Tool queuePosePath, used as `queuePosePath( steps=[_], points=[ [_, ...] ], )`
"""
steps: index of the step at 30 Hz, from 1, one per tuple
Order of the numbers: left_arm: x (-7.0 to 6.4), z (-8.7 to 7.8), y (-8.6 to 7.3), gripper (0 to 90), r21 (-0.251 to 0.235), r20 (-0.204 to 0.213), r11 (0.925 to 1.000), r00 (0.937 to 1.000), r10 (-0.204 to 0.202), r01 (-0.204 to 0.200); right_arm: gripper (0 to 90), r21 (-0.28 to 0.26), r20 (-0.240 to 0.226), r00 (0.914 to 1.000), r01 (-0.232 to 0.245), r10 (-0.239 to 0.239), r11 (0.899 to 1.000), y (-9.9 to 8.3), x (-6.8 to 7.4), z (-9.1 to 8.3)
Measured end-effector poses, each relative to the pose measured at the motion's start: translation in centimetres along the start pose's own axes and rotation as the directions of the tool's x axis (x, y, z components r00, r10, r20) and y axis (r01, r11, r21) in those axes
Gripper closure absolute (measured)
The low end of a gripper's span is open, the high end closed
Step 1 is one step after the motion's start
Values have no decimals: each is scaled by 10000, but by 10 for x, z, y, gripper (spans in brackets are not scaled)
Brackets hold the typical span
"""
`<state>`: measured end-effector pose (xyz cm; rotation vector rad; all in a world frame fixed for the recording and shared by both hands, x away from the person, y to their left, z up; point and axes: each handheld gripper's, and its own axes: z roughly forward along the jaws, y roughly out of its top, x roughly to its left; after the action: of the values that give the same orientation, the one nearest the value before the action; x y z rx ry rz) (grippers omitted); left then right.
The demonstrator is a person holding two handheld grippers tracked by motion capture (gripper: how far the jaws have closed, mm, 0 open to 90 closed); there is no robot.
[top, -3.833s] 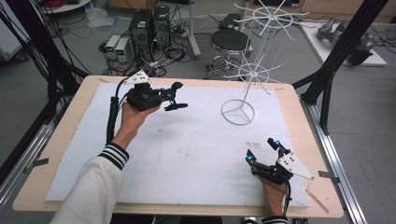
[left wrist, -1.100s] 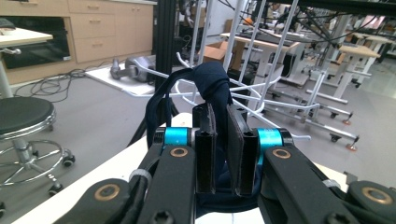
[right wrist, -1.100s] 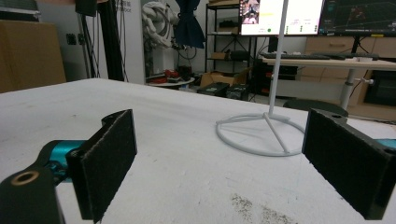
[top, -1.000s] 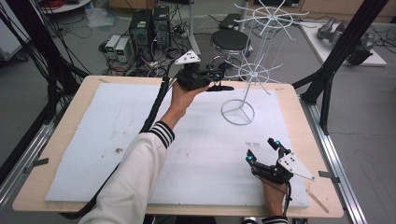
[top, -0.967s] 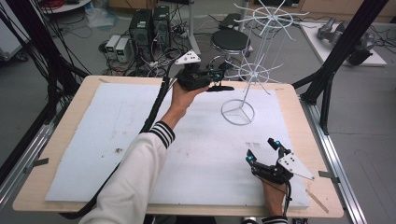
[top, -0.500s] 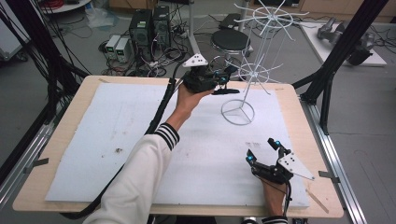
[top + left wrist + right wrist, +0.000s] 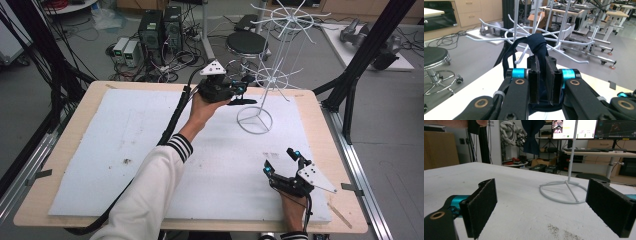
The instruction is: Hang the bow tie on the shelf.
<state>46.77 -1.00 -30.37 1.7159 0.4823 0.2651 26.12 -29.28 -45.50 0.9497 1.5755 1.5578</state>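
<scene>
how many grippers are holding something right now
1. The left gripper, raised beside the white wire rack, is shut on a dark blue cloth. The right gripper, at the table's near right, is open.

Wire rack point(image 7: 272, 75) stands on tabletop point(image 7: 100, 150), far right of centre, its ring base on the sheet. Left tool point(image 7: 239, 92) held up just left of the rack's pole, clamped on a cloth point(image 7: 536, 45) right beside the rack's lower hooks. Right tool point(image 7: 281, 162) rests on the near right tabletop, well apart from the rack base. Stool point(image 7: 246, 42) on floor behind the tabletop.
</scene>
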Motion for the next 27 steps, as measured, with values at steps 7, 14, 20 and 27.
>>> queuePosePath(
  steps=[7,14,20,27],
  points=[
    [-2,2,-2,821,173,23,9998,9999,102,-102,92,22,-3,10000,-1,1,10000,0,0,0],
    [-2,4,-11,820,366,6,9993,10000,-11,11,92,19,-2,10000,-10,10,10000,0,0,0],
    [-2,8,-14,819,558,4,9984,10000,-4,4,92,17,-1,10000,5,-5,10000,0,0,0],
    [7,3,-24,409,667,-96,9920,9942,-1067,1071,92,10,-5,10000,-15,15,10000,0,0,0]
  ],
)
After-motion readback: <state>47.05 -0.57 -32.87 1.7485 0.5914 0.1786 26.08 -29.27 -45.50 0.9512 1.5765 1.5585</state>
